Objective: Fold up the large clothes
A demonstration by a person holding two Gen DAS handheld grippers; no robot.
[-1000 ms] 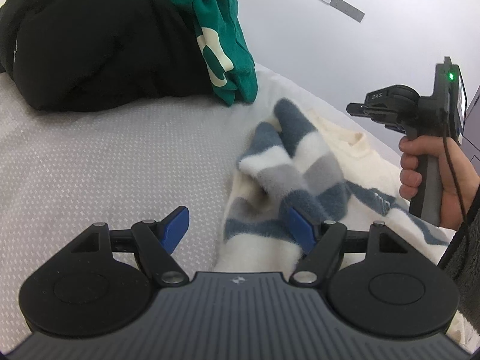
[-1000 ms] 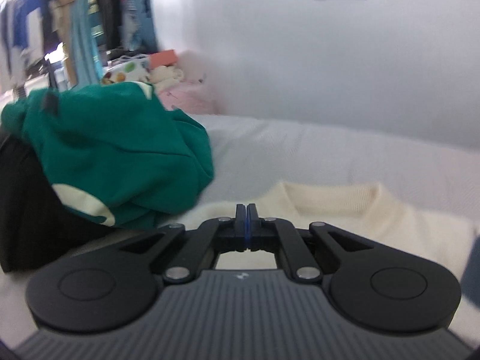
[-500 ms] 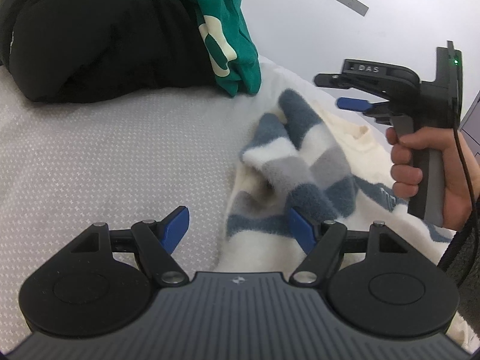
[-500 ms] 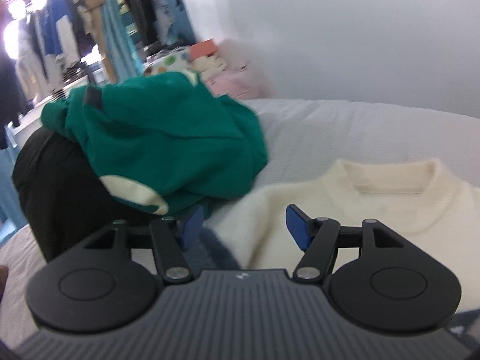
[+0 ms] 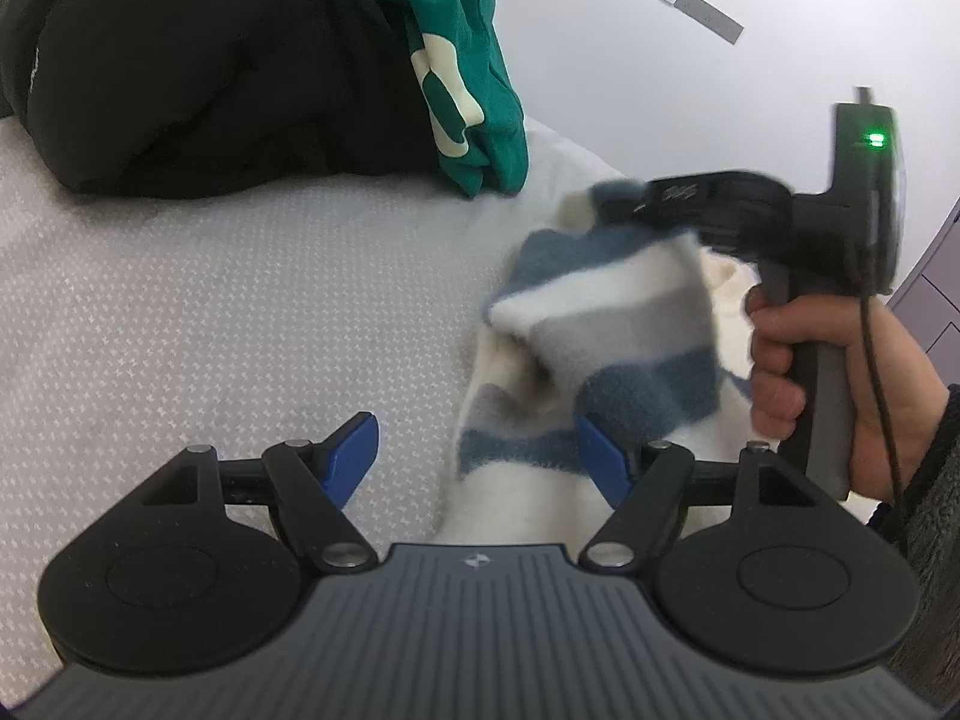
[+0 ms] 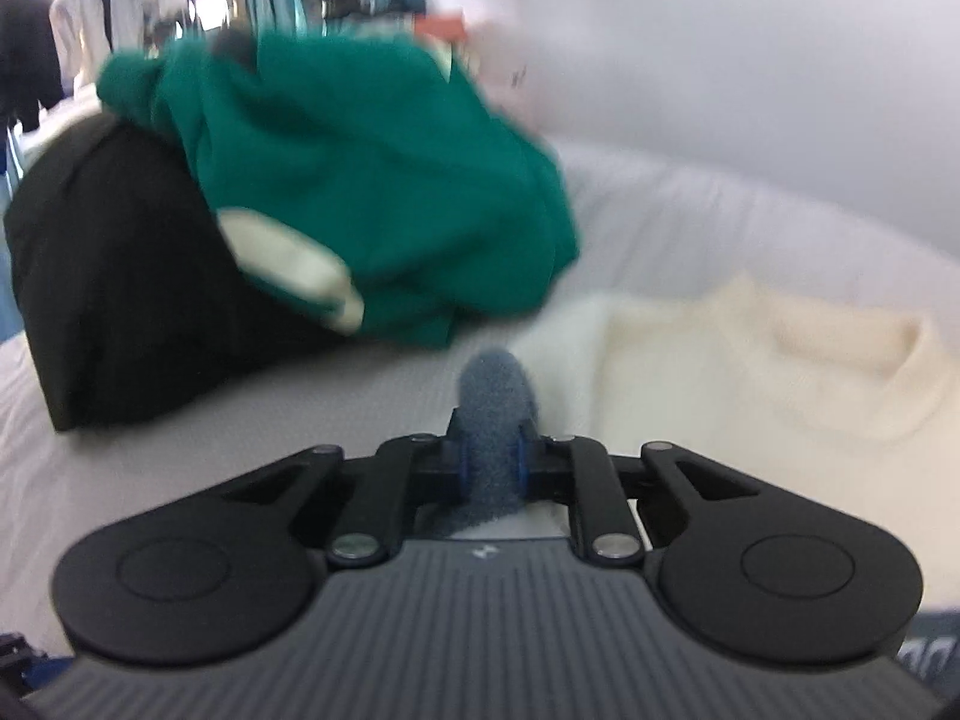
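Right tool (image 6: pixel 491 462) closing on sleeve (image 6: pixel 493 420)

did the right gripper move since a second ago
Yes. In the left wrist view the right gripper has swung left, away from the frame's right edge and toward the green garment; its fingers are closing on the striped sleeve.

Your left gripper (image 5: pixel 477 450) sits wide open, blue pads (image 5: pixel 354 450) well apart, tilted downward. Your right gripper (image 6: pixel 491 462) is closing, its jaws squeezing in on a fuzzy blue fold of cloth between them. Your right hand (image 5: pixel 840 384) wraps the handle, fingers curled tight.
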